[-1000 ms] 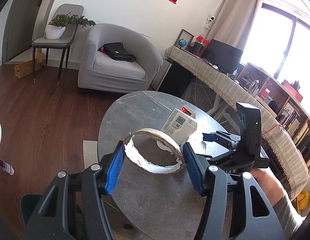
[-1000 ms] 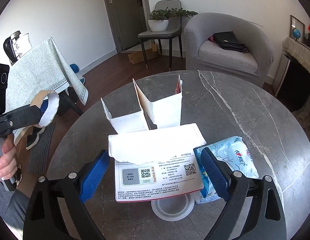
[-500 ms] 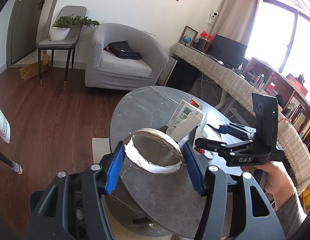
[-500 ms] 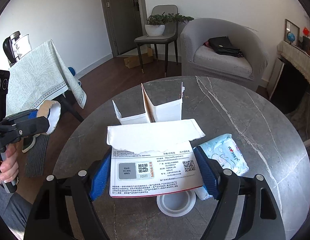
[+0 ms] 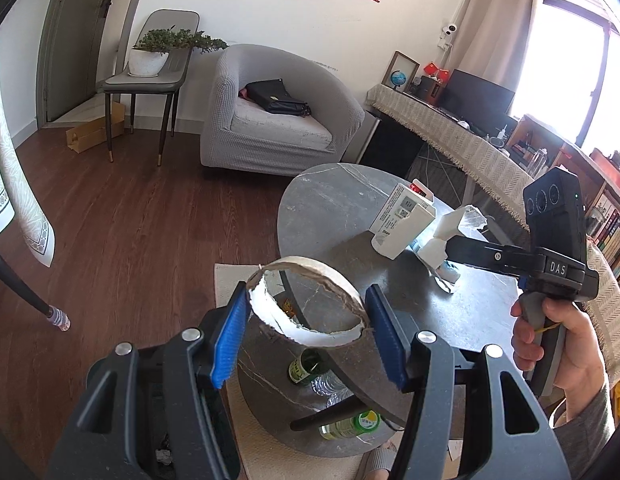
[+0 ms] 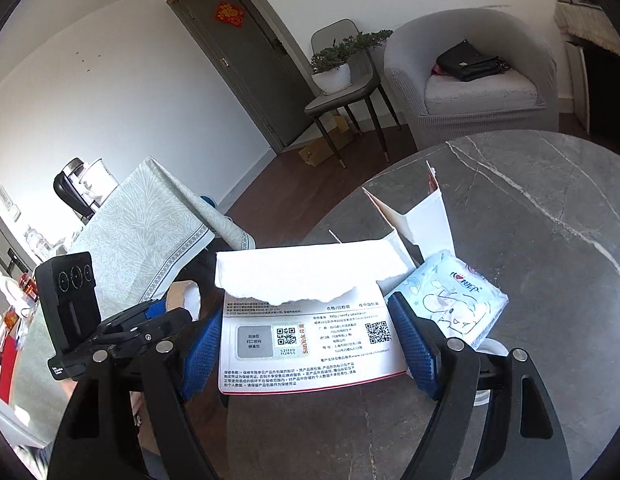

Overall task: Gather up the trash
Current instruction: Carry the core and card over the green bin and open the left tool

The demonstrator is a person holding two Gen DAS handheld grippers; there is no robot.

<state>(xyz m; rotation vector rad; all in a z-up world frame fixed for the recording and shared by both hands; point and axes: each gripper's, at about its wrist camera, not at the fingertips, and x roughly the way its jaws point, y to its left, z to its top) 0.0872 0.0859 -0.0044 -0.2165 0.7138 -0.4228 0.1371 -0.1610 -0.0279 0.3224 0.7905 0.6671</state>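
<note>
I have two pieces of trash in hand: my left gripper is clamped across a torn cardboard ring, its blue pads pressing the ring from both sides, and it hangs out past the edge of the round grey table, over the floor. My right gripper has just been closing its jaws, and the wide white printed card with the torn flap sits squarely between the pads, which look to be pressing its two side edges; I judge it gripped and tilted up off the tabletop. So the pick-ups are done for these two, but neither is binned yet, and I cannot see a bin in either view. Still left on the table, by my reckoning: the standing white folded box behind the card, the light blue tissue pack just beside my right pad, and a white round lid partly hidden under the gripper. Below the table, on a lower shelf, I see a green bottle and another bottle with a green cap; whether they count as trash I cannot tell. The table rim lies close under the ring, and the cloth-covered table stands near my left hand, so a drop path needs care.
</note>
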